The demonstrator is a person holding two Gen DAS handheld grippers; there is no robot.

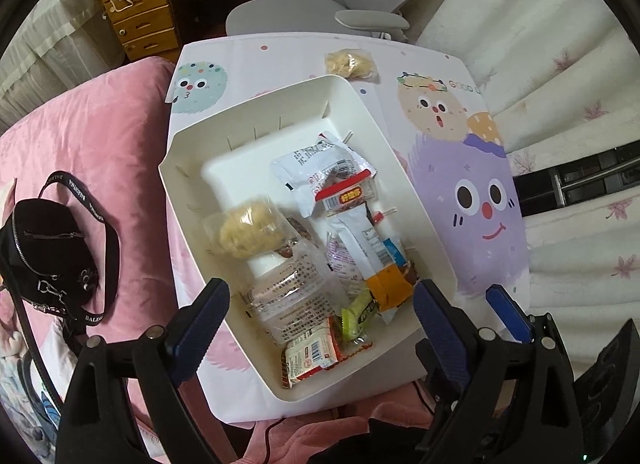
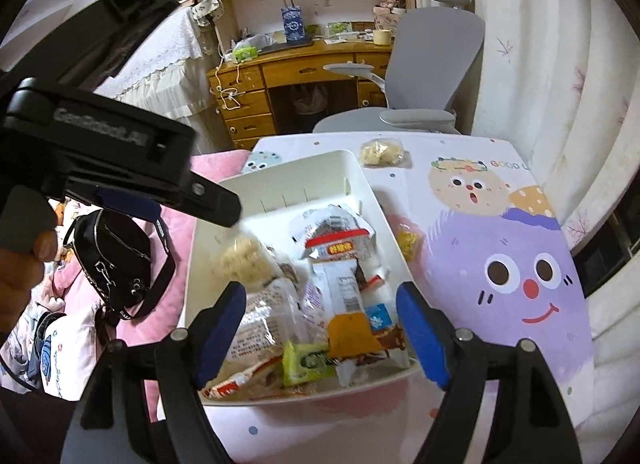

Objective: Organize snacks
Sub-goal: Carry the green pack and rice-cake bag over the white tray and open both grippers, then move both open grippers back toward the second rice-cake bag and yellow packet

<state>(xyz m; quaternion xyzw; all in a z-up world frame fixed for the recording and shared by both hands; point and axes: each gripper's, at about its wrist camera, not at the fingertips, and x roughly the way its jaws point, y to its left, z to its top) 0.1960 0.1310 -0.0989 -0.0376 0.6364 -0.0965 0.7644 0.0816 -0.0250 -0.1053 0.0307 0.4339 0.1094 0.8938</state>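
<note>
Table [image 1: 440, 75] with a cartoon-print top runs ahead of both grippers, pink bedding [image 1: 100, 151] past the left fingers' outer side, grey chair [image 2: 432, 63] and wooden desk [image 2: 288, 75] far ahead. White bin [image 1: 192, 167] sits on the table, its near end between and just ahead of both finger pairs. Black bag [image 1: 52, 248] lies on the bedding, well outside the left gripper's left finger. Left gripper [image 1: 320, 316] points steeply down over the bin's near end, jaws wide apart, pads touching nothing. Right gripper [image 2: 320, 332] is tilted down over the same end, jaws well apart, nothing gripped; in its view the left gripper's body shows up-left with a hand [image 2: 24, 264] on it. Snack packets fill the bin: clear bag of pale puffs [image 1: 248, 232] ahead of the left gripper's left finger, white-red packet [image 1: 344, 191] further ahead at centre, orange-ended stick pack [image 1: 388, 284] near its right finger, green candy [image 1: 356, 320] and a red-white packet [image 1: 312, 356] nearest, between the fingers. One puff bag [image 1: 352, 63] lies on the table beyond the bin's far end, and a small yellow item [image 2: 408, 240] just outside the bin's right wall.
</note>
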